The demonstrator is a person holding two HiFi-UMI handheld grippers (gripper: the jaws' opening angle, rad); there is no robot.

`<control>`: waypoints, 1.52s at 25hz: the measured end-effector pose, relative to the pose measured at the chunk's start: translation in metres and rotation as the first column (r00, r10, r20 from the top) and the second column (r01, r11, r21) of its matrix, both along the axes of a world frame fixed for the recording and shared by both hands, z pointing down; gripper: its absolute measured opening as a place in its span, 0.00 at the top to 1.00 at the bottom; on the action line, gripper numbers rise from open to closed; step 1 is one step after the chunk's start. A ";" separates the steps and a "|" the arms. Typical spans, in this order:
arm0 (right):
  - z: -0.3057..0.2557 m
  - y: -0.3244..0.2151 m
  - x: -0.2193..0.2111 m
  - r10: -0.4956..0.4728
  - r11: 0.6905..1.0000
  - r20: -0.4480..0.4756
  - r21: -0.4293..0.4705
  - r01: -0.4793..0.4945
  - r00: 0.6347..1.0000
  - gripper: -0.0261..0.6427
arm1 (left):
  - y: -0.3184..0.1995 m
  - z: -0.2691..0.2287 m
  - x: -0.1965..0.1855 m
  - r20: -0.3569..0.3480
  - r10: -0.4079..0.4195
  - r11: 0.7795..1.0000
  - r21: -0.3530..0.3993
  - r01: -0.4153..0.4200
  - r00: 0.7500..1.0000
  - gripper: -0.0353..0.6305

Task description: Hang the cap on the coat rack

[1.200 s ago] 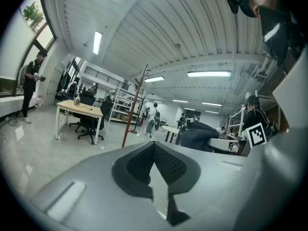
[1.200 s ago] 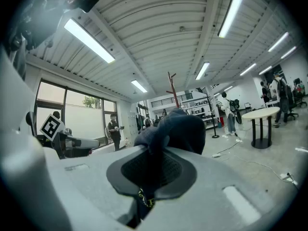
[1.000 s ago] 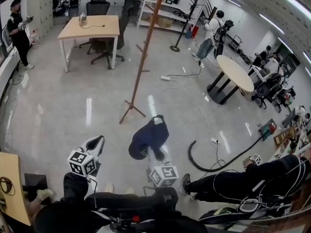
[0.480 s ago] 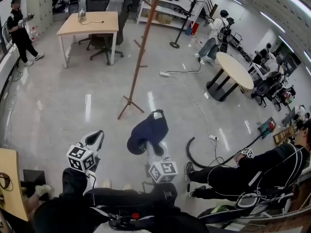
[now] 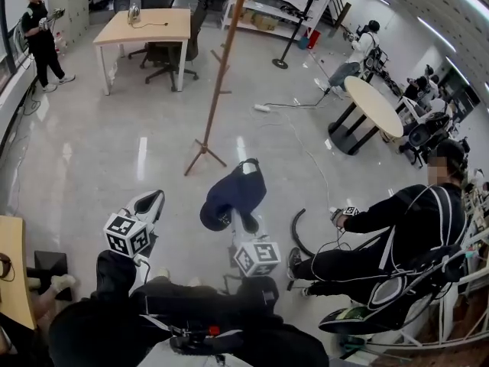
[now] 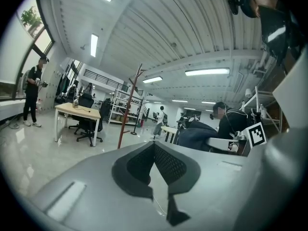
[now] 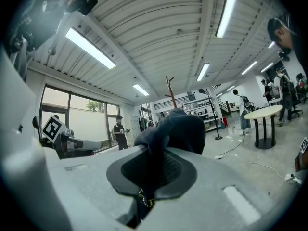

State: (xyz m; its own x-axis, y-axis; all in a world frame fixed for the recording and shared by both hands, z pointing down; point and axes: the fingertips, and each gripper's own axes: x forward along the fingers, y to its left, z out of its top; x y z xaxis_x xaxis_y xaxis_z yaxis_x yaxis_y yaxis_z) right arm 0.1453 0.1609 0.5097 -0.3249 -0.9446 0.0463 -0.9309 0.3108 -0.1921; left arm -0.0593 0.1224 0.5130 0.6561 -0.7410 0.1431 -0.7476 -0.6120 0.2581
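Risk first: the right gripper (image 5: 239,220) has its jaws nearly closed on just a pinch of the cap (image 5: 233,197), so the soft fabric could slide out if it is swung or snagged on the way. The coat rack (image 5: 221,75) stands well apart across bare floor, thin-poled on splayed feet. A hard nudge while hooking could probably rock it, and its pegs are short, so a cap set on loosely may drop. A cable (image 5: 306,155) trails on the floor near the path, a likely trip hazard. The left gripper (image 5: 155,199) is empty, jaws together, held beside the right one. Cap itself is dark navy and limp, bunched up past the right jaw tips above the floor, with a small white patch on its far side and a yellow-lettered tag by the pads (image 7: 159,170).
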 end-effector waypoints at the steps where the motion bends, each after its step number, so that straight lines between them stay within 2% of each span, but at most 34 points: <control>1: 0.001 0.002 0.003 0.001 1.000 0.002 0.002 -0.001 1.000 0.94 | 0.003 0.000 0.004 0.002 0.003 1.000 0.004 -0.003 1.000 0.94; 16: 0.023 -0.012 0.023 0.005 1.000 0.058 -0.025 -0.004 0.998 0.94 | -0.009 0.008 0.024 0.049 0.012 1.000 -0.014 -0.011 0.999 0.94; 29: 0.013 -0.103 0.019 -0.006 0.999 0.039 -0.042 0.007 0.999 0.94 | -0.103 0.001 0.025 0.025 0.024 1.000 -0.011 -0.024 0.999 0.94; 38: 0.005 -0.176 0.001 -0.002 0.999 0.030 -0.053 0.003 1.000 0.94 | -0.178 0.003 0.004 0.006 0.013 1.000 -0.026 -0.013 1.000 0.94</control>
